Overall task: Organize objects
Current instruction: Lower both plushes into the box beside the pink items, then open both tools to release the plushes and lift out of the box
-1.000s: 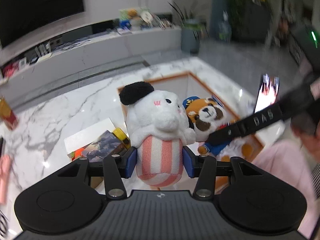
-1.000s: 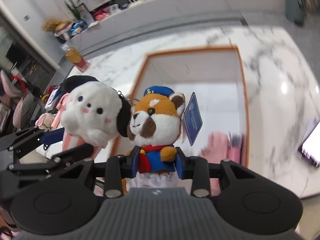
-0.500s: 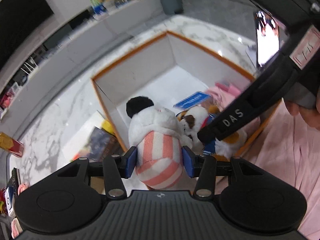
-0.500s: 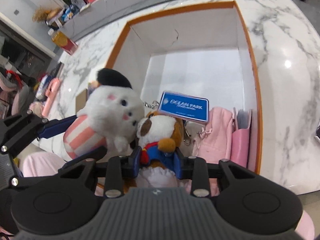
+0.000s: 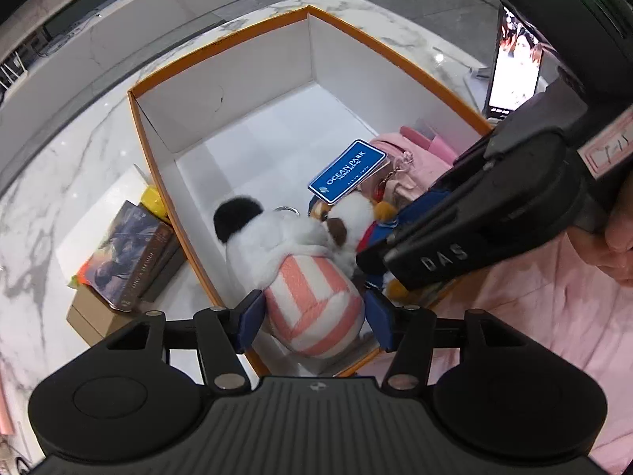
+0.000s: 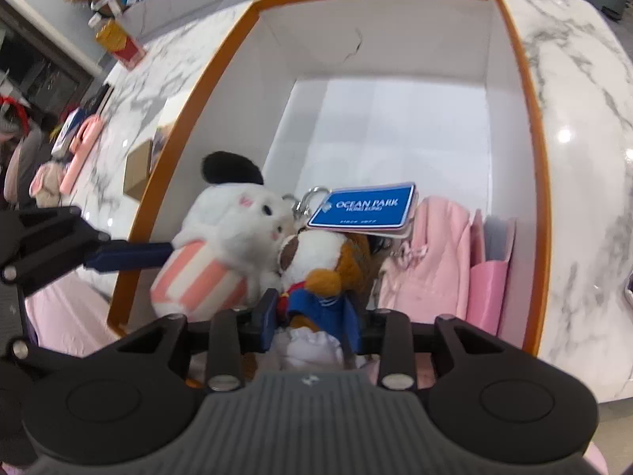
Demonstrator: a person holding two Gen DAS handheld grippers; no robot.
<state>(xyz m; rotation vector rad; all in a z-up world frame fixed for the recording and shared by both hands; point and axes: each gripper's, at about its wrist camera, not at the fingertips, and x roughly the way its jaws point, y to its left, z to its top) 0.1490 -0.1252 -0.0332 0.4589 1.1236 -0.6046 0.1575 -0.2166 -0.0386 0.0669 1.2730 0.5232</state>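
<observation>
Box point(image 5: 221, 79), orange-rimmed with white walls, sits on the marble table point(image 5: 51, 166); both plush toys are down inside its near end, pressed side by side. Left tool point(image 5: 314, 318) straddles the pink-and-white striped body of the white plush point(image 5: 312, 308) (black ear up, head tipped toward the box floor); its jaws have just been opening, and a slim gap shows between the blue pads and the fabric, so the hold reads as released. Right tool point(image 6: 310, 322) sits around the blue-clad body of the red-panda plush point(image 6: 316, 261); its jaws have also just been opening, with the toy between them and the pads still close against the cloth, loose or gripping I cannot tell. Blue Ocean Park tag point(image 6: 362, 209) lies over the panda's head. Pink bags point(image 6: 431, 261) stand against the box's right wall. Outside the left wall, 1 book point(image 5: 126, 253) rests on a cardboard carton point(image 5: 91, 316).
</observation>
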